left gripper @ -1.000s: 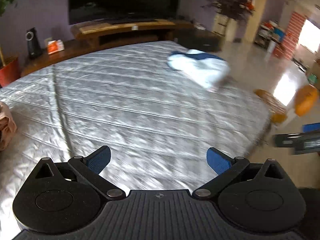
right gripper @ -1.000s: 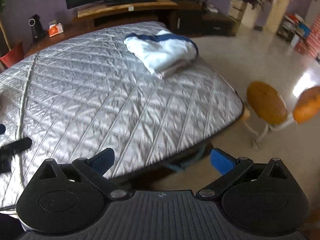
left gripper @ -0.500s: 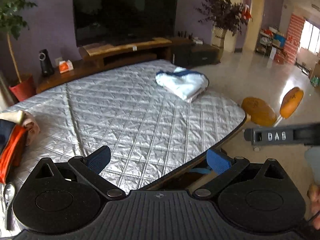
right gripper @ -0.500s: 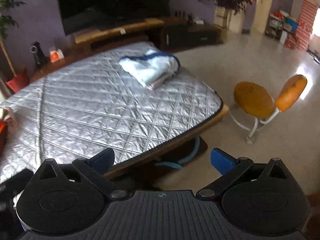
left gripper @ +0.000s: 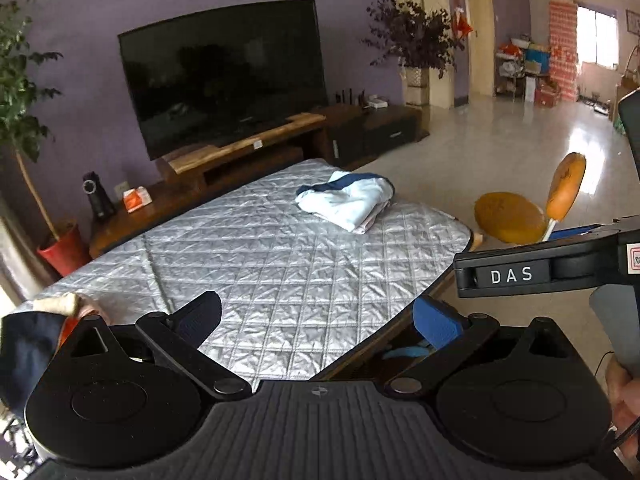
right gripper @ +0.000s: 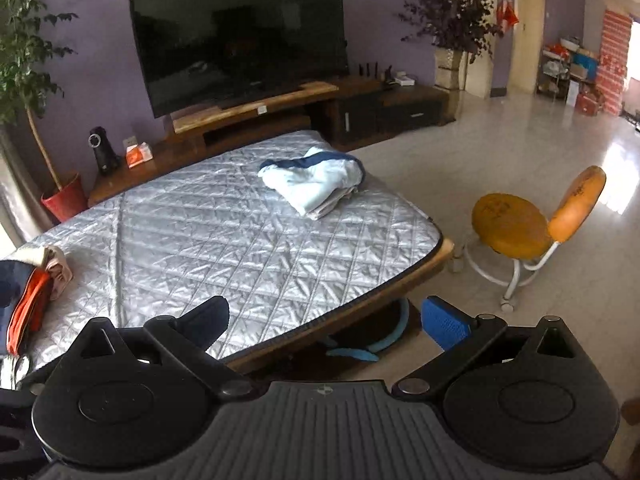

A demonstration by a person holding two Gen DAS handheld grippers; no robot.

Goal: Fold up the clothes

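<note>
Both tongs, left tongs (left gripper: 318, 316) and right tongs (right gripper: 326, 320), are wide open and hold nothing. The folded white and blue shirt (right gripper: 312, 184) sits far across the quilted bed (right gripper: 224, 240). The clothes pile (right gripper: 32, 292) lies at the left edge, so a careless grab could pull it off.

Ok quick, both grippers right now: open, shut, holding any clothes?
Left gripper: open, holding nothing, above the near part of the quilted table.
Right gripper: open, holding nothing, above the table's near edge.
</note>
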